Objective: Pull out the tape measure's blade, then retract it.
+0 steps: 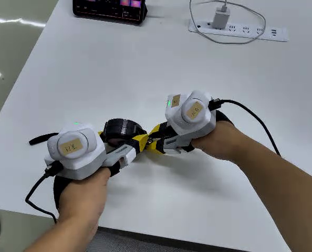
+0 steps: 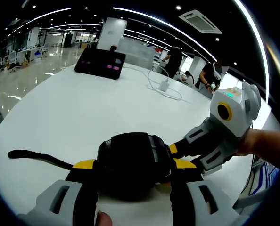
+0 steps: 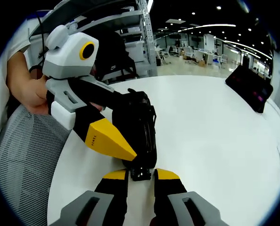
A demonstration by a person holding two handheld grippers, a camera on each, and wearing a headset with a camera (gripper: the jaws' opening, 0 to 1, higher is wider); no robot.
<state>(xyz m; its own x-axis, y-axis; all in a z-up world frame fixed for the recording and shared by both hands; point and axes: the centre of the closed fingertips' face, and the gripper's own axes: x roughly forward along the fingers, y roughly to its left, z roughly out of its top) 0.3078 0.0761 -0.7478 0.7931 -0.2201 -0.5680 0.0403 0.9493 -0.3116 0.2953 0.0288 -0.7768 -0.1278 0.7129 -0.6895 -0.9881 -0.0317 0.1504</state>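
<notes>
Jaws of the left gripper (image 2: pixel 135 165) are clamped around the tape measure (image 1: pixel 122 128); its blade tip (image 3: pixel 141 171) is pinched by the right gripper (image 3: pixel 141 175).

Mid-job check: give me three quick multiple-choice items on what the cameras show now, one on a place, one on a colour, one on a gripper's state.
1. Where does the power strip lie on the table?
A at the far side, right of the dark screen
B beside the tape measure
C under a gripper

2. What colour is the tape measure?
A orange
B black
C white

3. The left gripper is:
A open above the table
B shut on a cable
C shut on the tape measure

Answers: A, the head view shows it at the far edge. B, both gripper views show a black case. C, its fingers clamp the case on both sides.
</notes>
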